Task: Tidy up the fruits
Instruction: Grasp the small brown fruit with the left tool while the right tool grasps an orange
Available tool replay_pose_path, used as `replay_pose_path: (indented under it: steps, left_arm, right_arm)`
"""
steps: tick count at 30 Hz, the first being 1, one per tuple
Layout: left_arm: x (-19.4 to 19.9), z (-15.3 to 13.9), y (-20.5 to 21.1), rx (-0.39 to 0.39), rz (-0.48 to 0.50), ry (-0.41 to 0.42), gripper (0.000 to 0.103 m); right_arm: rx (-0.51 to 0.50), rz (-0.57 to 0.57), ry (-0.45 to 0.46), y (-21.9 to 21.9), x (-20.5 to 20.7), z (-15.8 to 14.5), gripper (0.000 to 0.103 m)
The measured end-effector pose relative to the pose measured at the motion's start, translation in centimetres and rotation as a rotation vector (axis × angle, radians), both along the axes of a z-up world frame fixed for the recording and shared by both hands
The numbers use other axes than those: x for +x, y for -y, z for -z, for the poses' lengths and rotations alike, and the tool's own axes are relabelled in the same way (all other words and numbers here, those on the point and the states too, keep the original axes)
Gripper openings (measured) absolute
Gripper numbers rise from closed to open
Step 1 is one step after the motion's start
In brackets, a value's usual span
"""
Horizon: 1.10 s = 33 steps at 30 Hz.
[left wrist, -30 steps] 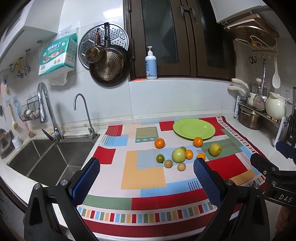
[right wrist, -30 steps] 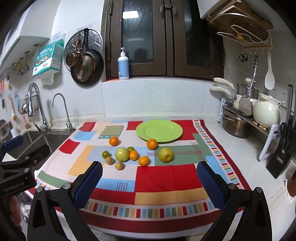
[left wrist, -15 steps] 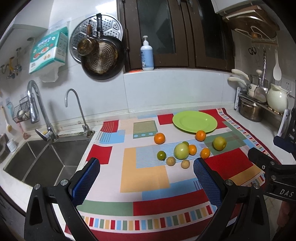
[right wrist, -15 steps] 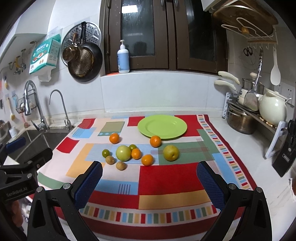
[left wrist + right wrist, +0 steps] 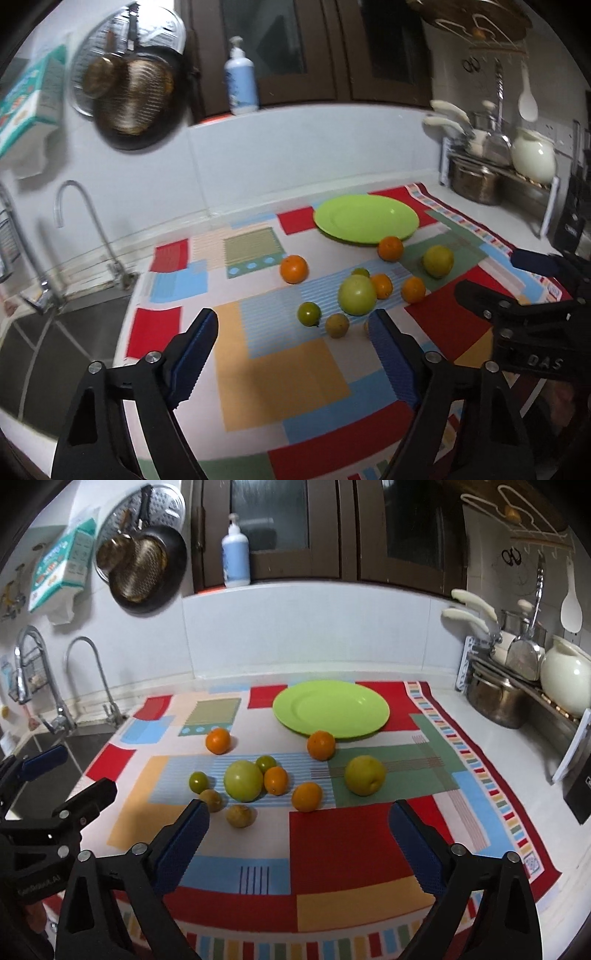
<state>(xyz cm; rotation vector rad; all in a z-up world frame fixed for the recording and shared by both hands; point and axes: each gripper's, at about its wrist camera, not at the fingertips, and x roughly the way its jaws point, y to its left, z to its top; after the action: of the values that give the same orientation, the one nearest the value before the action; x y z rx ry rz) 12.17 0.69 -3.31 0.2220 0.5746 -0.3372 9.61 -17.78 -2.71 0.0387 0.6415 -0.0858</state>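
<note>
I am working over the tabletop, where the patchwork cloth is lying under both my tongs and filling more of each view than it did a second ago, so I am closing in on the fruit. Beyond the fruit, well ahead of both tongs, the green plate is sitting bare; nothing is sorted yet. The big green fruit is lying just ahead of my left tongs and ahead-left of my right tongs. The yellow fruit is sitting ahead of the right tongs, nearer their right blade. Oranges, small green fruits and two brownish ones are clustering around the big one. Both tongs are released but narrowing, the left more so, with nothing between the blades. I judge they are sizing up for a first pick, probably the small fruits nearest the left tongs.
</note>
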Motion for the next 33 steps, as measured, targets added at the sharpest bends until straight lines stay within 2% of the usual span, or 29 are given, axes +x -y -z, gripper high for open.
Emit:
replay_pose_path:
  steps: [4, 6, 8, 11, 13, 18, 25, 33]
  left_arm:
    - [1.7, 1.4, 0.7, 0.012, 0.057, -0.028, 0.077]
    - [2.5, 2.1, 1.3, 0.017, 0.058, -0.051, 0.071]
    - [3.3, 2.8, 1.8, -0.001, 0.053, -0.088, 0.069]
    - [4.2, 3.9, 2.5, -0.028, 0.012, -0.134, 0.061]
    - [4.6, 4.5, 2.9, -0.044, -0.005, -0.163, 0.06]
    - [5.9, 6.3, 3.8, -0.032, -0.028, -0.226, 0.049]
    - [7.6, 7.9, 4.5, -0.034, -0.023, -0.293, 0.042]
    - [8.7, 8.8, 5.0, -0.036, 0.012, -0.332, 0.034]
  right_arm:
    - [-0.028, 0.02, -0.042, -0.3, 1.8, 1.2, 0.089]
    - [-0.044, 0.018, -0.054, -0.1, 2.6, 1.9, 0.087]
    - [-0.066, 0.011, -0.069, 0.3, 3.4, 2.4, 0.083]
    - [-0.043, -0.035, -0.09, 1.2, 4.8, 3.2, 0.08]
    - [-0.026, -0.079, -0.124, 1.8, 6.0, 3.9, 0.074]
    - [0.012, -0.151, -0.18, 2.5, 7.9, 5.7, 0.068]
    - [0.045, -0.177, -0.23, 3.0, 9.6, 7.6, 0.057]
    - [0.053, -0.178, -0.253, 3.0, 10.7, 8.4, 0.049]
